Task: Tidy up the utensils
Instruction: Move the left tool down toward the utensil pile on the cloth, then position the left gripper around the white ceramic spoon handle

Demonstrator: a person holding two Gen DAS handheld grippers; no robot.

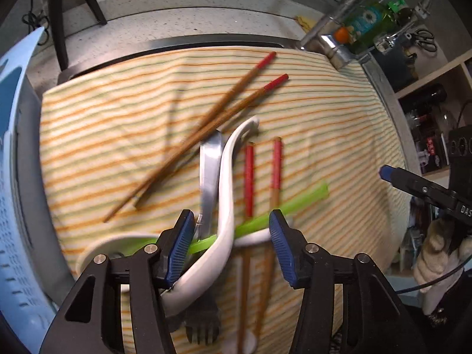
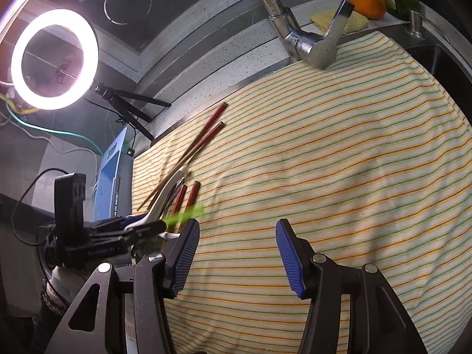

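Left claw (image 1: pixel 231 243) – spread, tilted steeply down over white spoon (image 1: pixel 225 183) and green straw (image 1: pixel 298 202) | right claw (image 2: pixel 237 255) – spread, empty

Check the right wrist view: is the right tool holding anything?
No, the right tool stands open over bare striped cloth, with nothing between its pads.

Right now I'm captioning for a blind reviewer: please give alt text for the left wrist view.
The left gripper hangs open over a white spoon, a green straw and a metal fork piled on a striped cloth. Red-tipped chopsticks lie beside them.
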